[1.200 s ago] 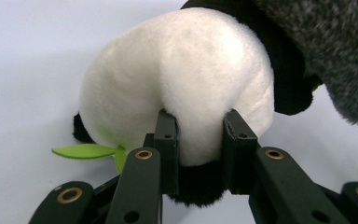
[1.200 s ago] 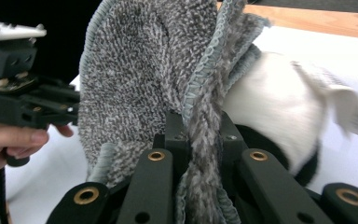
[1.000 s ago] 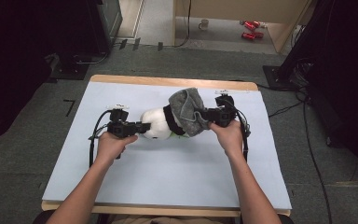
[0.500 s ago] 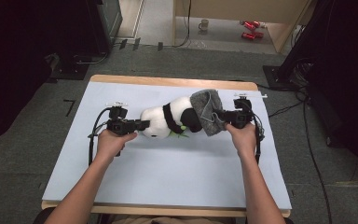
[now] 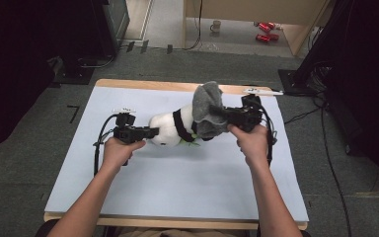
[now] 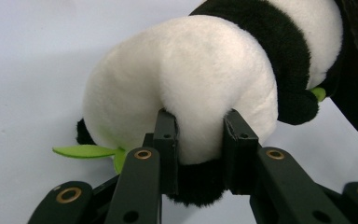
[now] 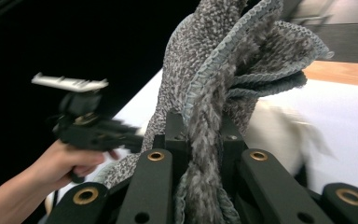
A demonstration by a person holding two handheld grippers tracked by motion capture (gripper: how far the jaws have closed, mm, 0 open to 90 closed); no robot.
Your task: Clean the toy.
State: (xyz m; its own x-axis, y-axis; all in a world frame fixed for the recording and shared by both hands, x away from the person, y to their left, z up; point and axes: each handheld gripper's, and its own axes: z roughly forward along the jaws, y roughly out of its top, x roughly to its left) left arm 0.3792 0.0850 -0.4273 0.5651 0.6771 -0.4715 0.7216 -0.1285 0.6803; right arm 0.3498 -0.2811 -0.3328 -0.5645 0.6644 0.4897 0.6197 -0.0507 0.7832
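The plush panda (image 5: 170, 129) lies on its side near the middle of the pale blue table mat (image 5: 177, 192), and everything here is placed from it. At its rounded white end, the left gripper (image 5: 150, 132) pinches a fold of fur between narrow-set jaws; the left gripper view shows the pads sunk into the white plush (image 6: 186, 93), with a green felt leaf (image 6: 86, 151) poking out beneath the toy.

At the panda's other end, the right gripper (image 5: 222, 116) is clamped tight on a bunched edge of the grey knitted cloth (image 5: 206, 111). The right gripper view shows the fabric (image 7: 223, 84) squeezed into a thick rope between the jaws.

Compared with a second ago, the cloth no longer drapes low over the panda's far end. It has been drawn out sideways and now stands up in a peak above the toy, while the right hand (image 5: 250, 143) sits higher and farther from the panda. The left hand (image 5: 118, 150) has kept the toy pinned in the same spot.

This looks like the cloth being stripped off the panda, nearly free but still touching its dark end.
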